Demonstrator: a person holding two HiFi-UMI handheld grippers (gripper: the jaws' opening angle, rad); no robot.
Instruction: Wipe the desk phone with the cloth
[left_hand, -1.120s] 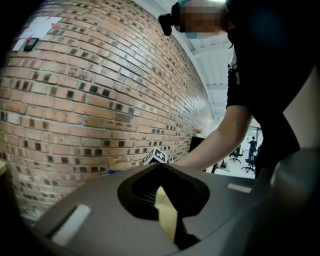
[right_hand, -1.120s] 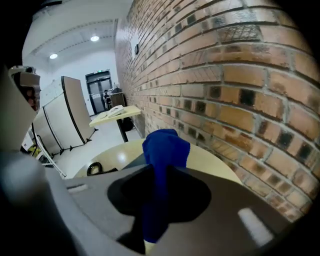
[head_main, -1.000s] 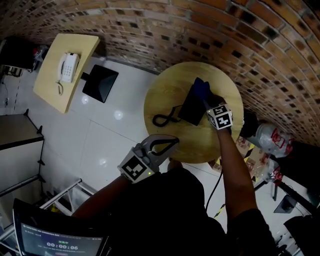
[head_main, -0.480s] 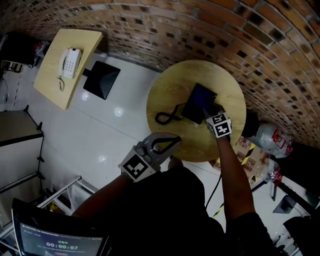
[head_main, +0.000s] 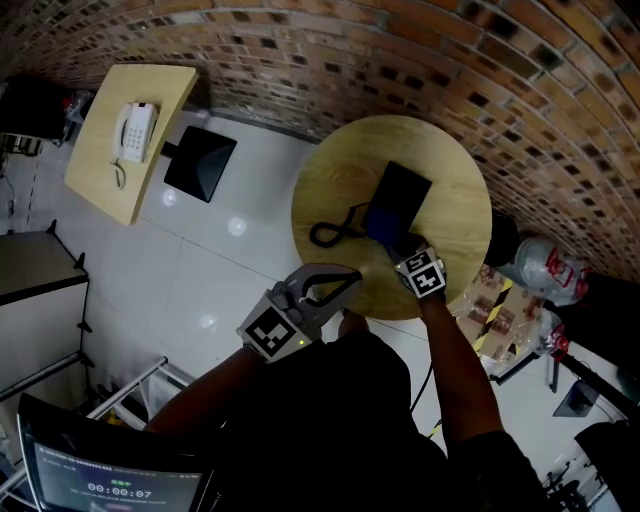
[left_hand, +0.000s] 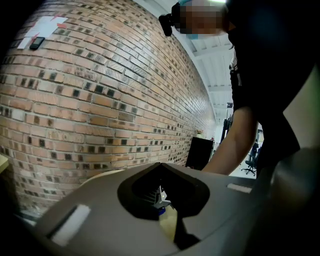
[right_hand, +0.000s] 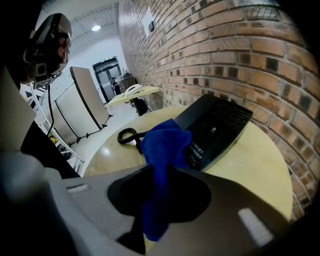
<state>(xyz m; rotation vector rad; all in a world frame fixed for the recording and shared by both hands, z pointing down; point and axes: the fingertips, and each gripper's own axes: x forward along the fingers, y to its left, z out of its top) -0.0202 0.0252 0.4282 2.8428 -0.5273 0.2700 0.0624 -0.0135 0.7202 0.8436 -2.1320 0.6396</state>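
Each hand-held unit, the left gripper (head_main: 346, 278) and the right gripper (head_main: 398, 252), has a smooth grey moulded housing and carries a cube (head_main: 270, 336) faced with black-and-white square markers, while the operator wears a black short-sleeved top (head_main: 335, 425) and dark headgear (right_hand: 49, 41).

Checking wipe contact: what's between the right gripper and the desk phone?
The blue cloth, clamped in the right gripper, drapes onto the phone; the right gripper view shows it.
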